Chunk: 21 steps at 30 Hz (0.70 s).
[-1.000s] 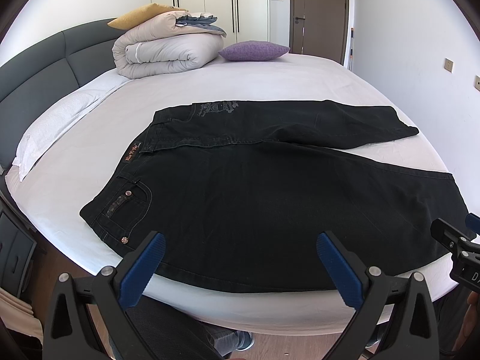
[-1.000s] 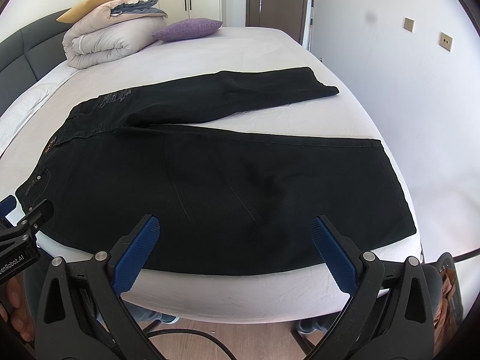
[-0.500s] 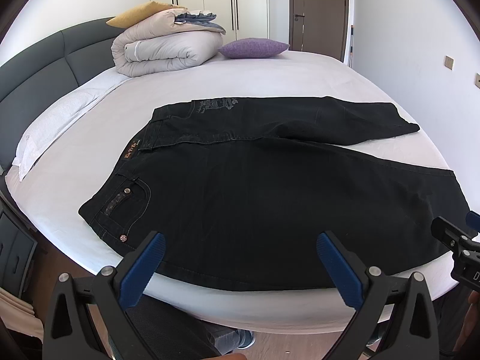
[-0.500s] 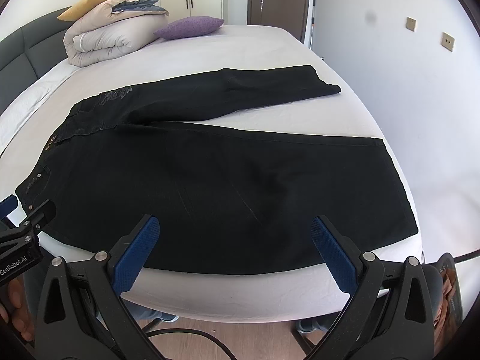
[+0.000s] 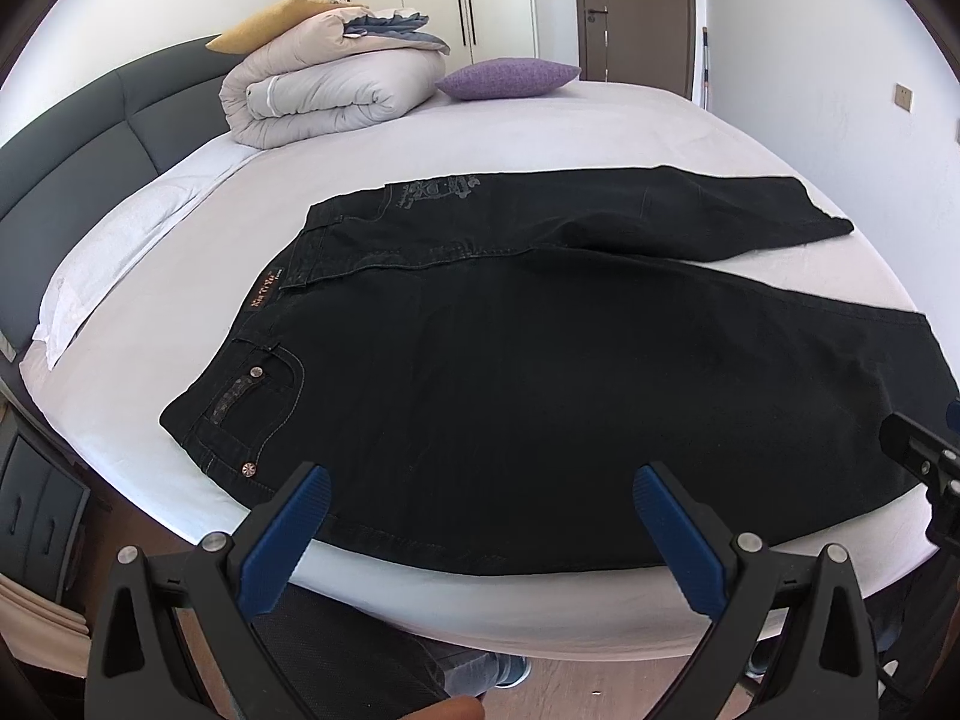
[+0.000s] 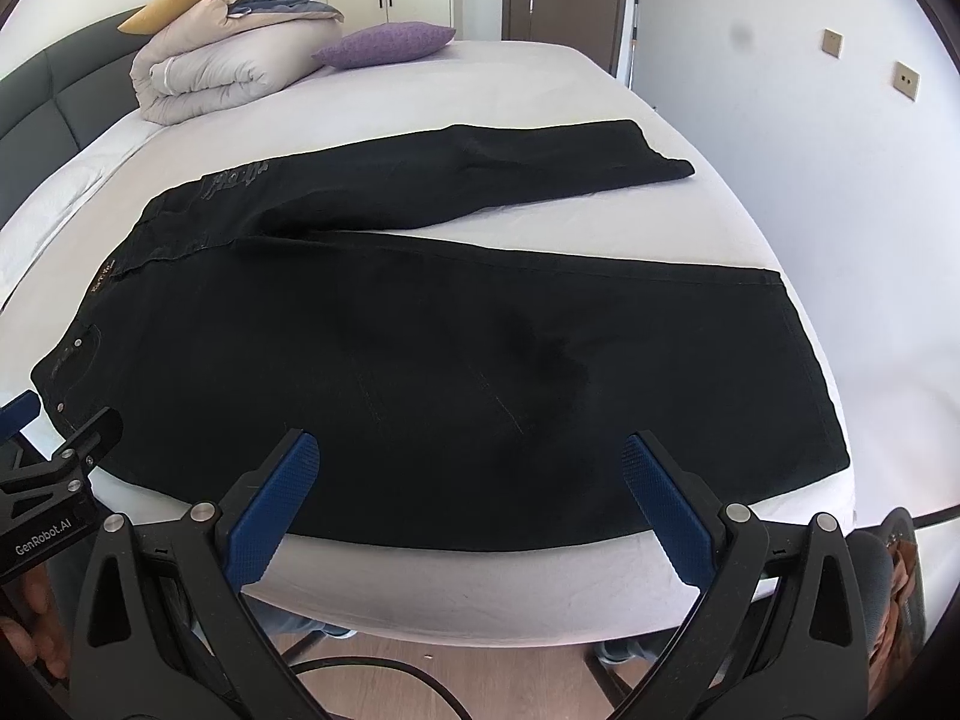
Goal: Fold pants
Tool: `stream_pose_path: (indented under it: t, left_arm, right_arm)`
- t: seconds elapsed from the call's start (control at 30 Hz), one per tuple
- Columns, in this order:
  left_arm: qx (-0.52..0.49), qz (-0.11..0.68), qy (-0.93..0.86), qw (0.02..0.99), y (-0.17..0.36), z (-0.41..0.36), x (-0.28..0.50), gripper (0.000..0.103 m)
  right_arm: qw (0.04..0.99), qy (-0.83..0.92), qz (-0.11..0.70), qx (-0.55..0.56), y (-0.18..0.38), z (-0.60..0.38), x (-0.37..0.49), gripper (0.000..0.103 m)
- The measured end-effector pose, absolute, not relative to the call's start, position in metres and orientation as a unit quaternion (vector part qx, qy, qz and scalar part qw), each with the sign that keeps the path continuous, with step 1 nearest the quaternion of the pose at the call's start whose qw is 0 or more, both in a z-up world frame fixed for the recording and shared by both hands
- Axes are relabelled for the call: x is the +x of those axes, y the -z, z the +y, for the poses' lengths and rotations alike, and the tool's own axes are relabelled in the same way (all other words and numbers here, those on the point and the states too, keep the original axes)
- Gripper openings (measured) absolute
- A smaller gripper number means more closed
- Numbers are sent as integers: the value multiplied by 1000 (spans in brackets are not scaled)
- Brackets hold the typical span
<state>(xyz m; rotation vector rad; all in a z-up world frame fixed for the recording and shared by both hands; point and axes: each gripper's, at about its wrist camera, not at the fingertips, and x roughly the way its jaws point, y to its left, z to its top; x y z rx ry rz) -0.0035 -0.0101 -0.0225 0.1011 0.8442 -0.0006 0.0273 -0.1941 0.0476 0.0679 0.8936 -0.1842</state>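
Black pants (image 5: 540,360) flat on bed (image 5: 600,120); left gripper (image 5: 480,516), right gripper (image 6: 468,480) wide apart, empty; cable (image 6: 384,678) right view only.

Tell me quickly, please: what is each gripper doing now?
Left gripper: open, holding nothing, above the near edge of the black pants.
Right gripper: open, holding nothing, also above the pants.

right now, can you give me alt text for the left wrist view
Black jeans lie spread flat on a white bed, waistband to the left, legs fanned apart to the right. The open left gripper hovers over their near edge; a folded duvet and purple pillow sit behind.
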Motion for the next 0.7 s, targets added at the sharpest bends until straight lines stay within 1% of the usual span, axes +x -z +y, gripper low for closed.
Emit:
stream_pose_path:
  t: [0.1,0.27,0.37,0.47,0.57,0.63,0.67,0.7]
  left_arm:
    - [47,432,8,900,36,-6,1,103]
    - [-18,498,47,866,67,14,14,103]
    - [-40,507,68,858,76,25,18,103]
    - [-12,477,76,876,68,30,21,103]
    - [25,478,58,876,56,33,34,103]
    - [11,494,37,869,49,46,50,103]
    - [-1,491,33,871,43,53,58,103]
    - [-7,472,34,881,33,62,69,103]
  right_arm:
    - [896,69,435,47,-43,-199,33,103]
    - [898,39,430,80,-35,-213,44,103]
    - [900,24,426,85,-32,-220,54,103]
    - [903,-4,420,87,-31,-227,68,103]
    - [909,-18,408,79,-34,-235,87,103]
    - [912,-30,401,79,-37,-243,102,103]
    - [913,-35,398,79,-39,-247,108,103]
    - [914,-40,395,78,-41,-252,116,103]
